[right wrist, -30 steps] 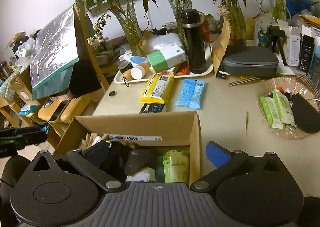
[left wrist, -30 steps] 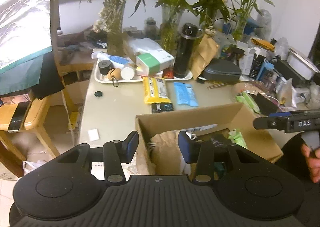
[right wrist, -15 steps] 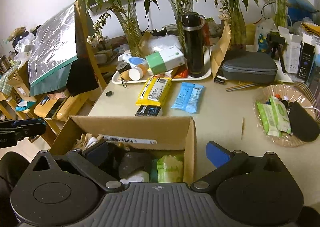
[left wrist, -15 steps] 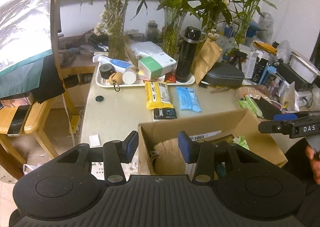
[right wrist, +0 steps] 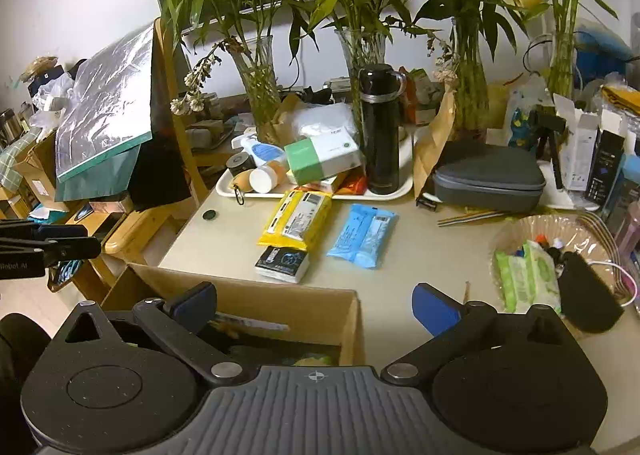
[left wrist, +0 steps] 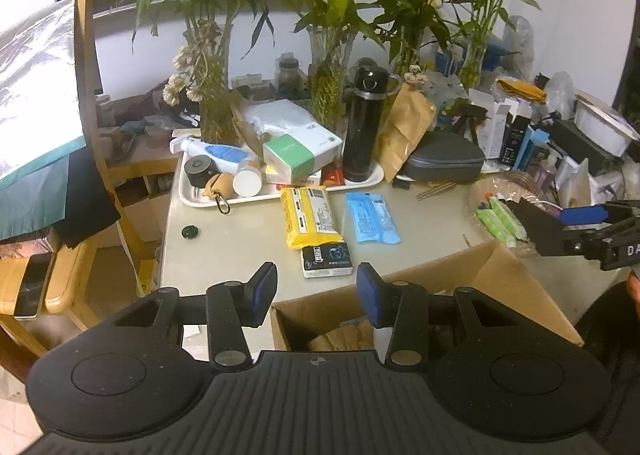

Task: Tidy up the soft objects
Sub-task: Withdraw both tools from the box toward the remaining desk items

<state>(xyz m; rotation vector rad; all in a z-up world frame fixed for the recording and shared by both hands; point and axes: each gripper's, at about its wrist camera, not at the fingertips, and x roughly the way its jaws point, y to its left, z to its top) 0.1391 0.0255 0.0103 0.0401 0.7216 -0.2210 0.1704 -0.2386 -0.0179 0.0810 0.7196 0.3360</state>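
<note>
Both fingers empty: left gripper (left wrist: pixel 316 289) part-spread, right gripper (right wrist: pixel 316 305) wide, over the cardboard box (right wrist: pixel 280 301) at lower frame. I see yellow pack (right wrist: pixel 298 219), blue pack (right wrist: pixel 362 235), black-and-white pack (right wrist: pixel 283 263) mid-frame on the worktop (right wrist: pixel 420 251).

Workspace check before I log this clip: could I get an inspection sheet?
Surface: pale table, crowded at the back.
Job's things: yellow pack, blue pack, small dark pack beside the open cardboard box.
Clutter: white tray with a black flask; grey case.
Grippers: left claw and right claw open, empty.
Cables: white one at the right edge.
Surroundings: vased plants, wooden chair.
</note>
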